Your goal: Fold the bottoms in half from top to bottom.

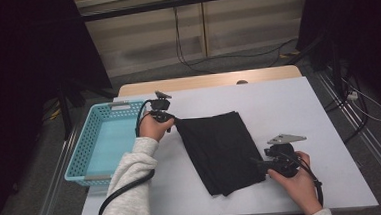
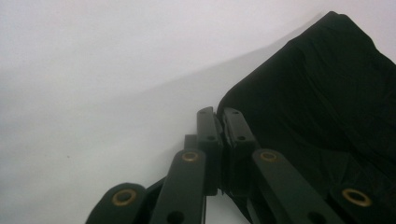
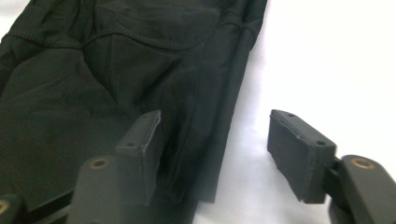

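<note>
A folded black cloth (image 1: 222, 152) lies flat near the middle of a white table (image 1: 288, 106), its long side running from 11 o'clock to 5 o'clock in the high view. At the cloth's 11 o'clock corner the left gripper (image 1: 171, 119) has its jaws pressed together on the fabric edge; the left gripper view shows the two black jaws closed tight with the cloth's (image 2: 322, 102) corner pinched between them and bare tabletop (image 2: 93, 93) stretching away beside it. At the cloth's 4 o'clock edge the right gripper (image 1: 258, 162) sits low on the table with its jaws standing apart. In the right gripper view one pad (image 3: 144, 140) rests over the cloth's (image 3: 93, 84) hem and the other pad (image 3: 299, 149) stands over white table (image 3: 336, 60), neither pressing the fabric.

At 9 o'clock from the cloth a light blue plastic basket (image 1: 83, 146) sits at the table's left edge, hanging slightly past it, with nothing inside; the left hand (image 1: 152, 127) is just beside its near right rim. Open white surface runs from 12 o'clock round to 3 o'clock of the cloth, out to the far and right edges. A narrower strip lies at 6 o'clock along the near edge, between the grey sleeve (image 1: 131, 191) and the right hand (image 1: 298, 181).
</note>
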`<state>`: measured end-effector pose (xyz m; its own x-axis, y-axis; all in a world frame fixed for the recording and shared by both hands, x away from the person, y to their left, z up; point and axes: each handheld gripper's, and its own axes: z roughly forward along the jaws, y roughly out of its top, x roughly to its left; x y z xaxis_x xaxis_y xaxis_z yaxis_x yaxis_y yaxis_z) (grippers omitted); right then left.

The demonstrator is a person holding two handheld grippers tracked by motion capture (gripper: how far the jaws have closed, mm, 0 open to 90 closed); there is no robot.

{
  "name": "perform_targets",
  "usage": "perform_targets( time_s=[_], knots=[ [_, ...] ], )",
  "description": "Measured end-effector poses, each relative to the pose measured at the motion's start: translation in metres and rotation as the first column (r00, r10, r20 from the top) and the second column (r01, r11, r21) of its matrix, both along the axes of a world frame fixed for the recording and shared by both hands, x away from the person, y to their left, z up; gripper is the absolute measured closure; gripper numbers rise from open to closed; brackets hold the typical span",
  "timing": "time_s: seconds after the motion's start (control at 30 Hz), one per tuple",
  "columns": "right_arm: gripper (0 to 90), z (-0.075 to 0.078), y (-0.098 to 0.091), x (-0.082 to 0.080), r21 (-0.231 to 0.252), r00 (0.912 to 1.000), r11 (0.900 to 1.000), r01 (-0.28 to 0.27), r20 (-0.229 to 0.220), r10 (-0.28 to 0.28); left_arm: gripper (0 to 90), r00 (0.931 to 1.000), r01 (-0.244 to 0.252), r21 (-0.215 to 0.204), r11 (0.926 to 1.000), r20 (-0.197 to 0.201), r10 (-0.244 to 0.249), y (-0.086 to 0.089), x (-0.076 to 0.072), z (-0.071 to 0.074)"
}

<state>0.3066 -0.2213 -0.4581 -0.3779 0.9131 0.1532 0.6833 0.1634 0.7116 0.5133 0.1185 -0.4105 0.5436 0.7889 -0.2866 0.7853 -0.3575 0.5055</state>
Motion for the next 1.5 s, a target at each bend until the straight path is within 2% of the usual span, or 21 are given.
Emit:
perform_targets(
  time_s=[0.07, 0.13, 0.23, 0.33, 0.37, 0.43, 0.5, 0.6, 0.7, 0.83, 0.9, 0.97, 1.13, 1.2, 1.27, 1.3, 1.33, 1.43, 1.5],
  knots=[
    [34.8, -0.003, 0.003, 0.003, 0.008, 1.0, 1.0, -0.002, -0.007, 0.002, 86.9, 1.0, -0.006, 0.003, 1.0, 0.002, 0.006, 0.001, 0.001, -0.001],
    [37.8, -0.004, 0.008, 0.003, -0.011, 1.0, 0.9999, 0.0, 0.0, 0.0, 86.8, 1.0, -0.006, 0.001, 1.0, 0.004, 0.006, 0.001, 0.001, -0.002],
    [53.7, -0.001, 0.01, 0.0, -0.005, 0.9996, 0.9996, -0.029, 0.005, 0.029, 86.6, 1.0, -0.001, 0.008, 1.0, 0.006, 0.001, 0.001, 0.001, -0.004],
    [74.0, 0.006, 0.007, -0.002, -0.009, 0.9978, 0.9999, -0.009, 0.065, 0.01, 86.4, 1.0, -0.004, 0.005, 1.0, 0.009, 0.004, 0.002, 0.001, -0.004],
    [76.1, 0.007, 0.006, -0.003, 0.003, 0.9971, 0.9999, -0.01, 0.075, 0.01, 86.3, 0.9999, -0.002, 0.004, 1.0, 0.011, 0.002, 0.002, 0.001, -0.004],
    [75.0, 0.006, 0.005, -0.001, 0.027, 0.9981, 0.9995, -0.018, 0.059, 0.017, 86.3, 0.9999, -0.004, 0.003, 1.0, 0.012, 0.004, 0.002, 0.0, -0.004],
    [73.3, 0.003, 0.006, 0.0, 0.009, 0.9995, 0.9997, -0.022, 0.023, 0.022, 86.2, 0.9999, -0.006, 0.003, 1.0, 0.013, 0.006, 0.001, 0.0, -0.004],
    [75.9, -0.001, 0.007, 0.001, 0.014, 0.9994, 0.9994, -0.03, 0.016, 0.03, 86.2, 0.9999, -0.011, 0.007, 0.9999, 0.01, 0.011, 0.001, 0.0, -0.005],
    [82.8, -0.002, 0.006, 0.0, 0.052, 0.9991, 0.9977, -0.042, 0.001, 0.042, 86.3, 0.9999, -0.009, 0.012, 0.9999, 0.012, 0.008, 0.003, 0.0, -0.005],
    [85.4, -0.001, 0.007, 0.0, 0.123, 0.9973, 0.991, -0.052, -0.046, 0.058, 86.3, 0.9997, -0.009, 0.014, 0.9999, 0.021, 0.009, 0.003, 0.0, -0.003],
    [85.4, 0.001, 0.009, -0.002, 0.152, 0.9944, 0.986, -0.07, -0.068, 0.081, 86.4, 0.9997, -0.009, 0.017, 0.9998, 0.022, 0.009, 0.003, 0.0, -0.002],
    [85.3, 0.003, 0.012, -0.005, 0.147, 0.9945, 0.9862, -0.076, -0.061, 0.086, 86.3, 0.9997, -0.005, 0.018, 0.9998, 0.026, 0.005, 0.004, 0.001, -0.002],
    [81.1, 0.002, 0.014, -0.007, 0.066, 0.9971, 0.9954, -0.069, -0.026, 0.071, 86.1, 0.9997, -0.001, 0.019, 0.9998, 0.025, 0.0, 0.003, -0.001, -0.003],
    [67.4, 0.005, 0.014, -0.008, 0.031, 0.9986, 0.9982, -0.051, 0.016, 0.051, 85.6, 0.9996, 0.0, 0.02, 0.9998, 0.029, -0.001, 0.004, -0.001, -0.003],
    [62.7, 0.006, 0.015, -0.009, -0.017, 0.9978, 0.9993, -0.034, 0.056, 0.035, 85.4, 0.9997, 0.002, 0.023, 0.9997, 0.025, -0.002, 0.005, -0.001, -0.004],
    [57.6, 0.005, 0.015, -0.009, -0.016, 0.9974, 0.9993, -0.034, 0.064, 0.034, 85.4, 0.9998, 0.0, 0.023, 0.9997, 0.021, 0.0, 0.006, -0.001, -0.004],
    [53.6, 0.004, 0.015, -0.009, -0.008, 0.9978, 0.9995, -0.032, 0.058, 0.032, 85.5, 0.9997, -0.002, 0.022, 0.9998, 0.024, 0.001, 0.006, -0.001, -0.004],
    [42.5, -0.003, 0.016, -0.006, -0.028, 0.9995, 0.9995, -0.014, 0.027, 0.015, 85.8, 0.9996, -0.004, 0.024, 0.9997, 0.027, 0.003, 0.007, -0.001, -0.004],
    [42.1, -0.005, 0.014, -0.005, 0.0, 0.9997, 0.9999, -0.011, 0.021, 0.011, 86.1, 0.9995, -0.011, 0.021, 0.9997, 0.029, 0.01, 0.007, -0.001, -0.004]
  ],
)
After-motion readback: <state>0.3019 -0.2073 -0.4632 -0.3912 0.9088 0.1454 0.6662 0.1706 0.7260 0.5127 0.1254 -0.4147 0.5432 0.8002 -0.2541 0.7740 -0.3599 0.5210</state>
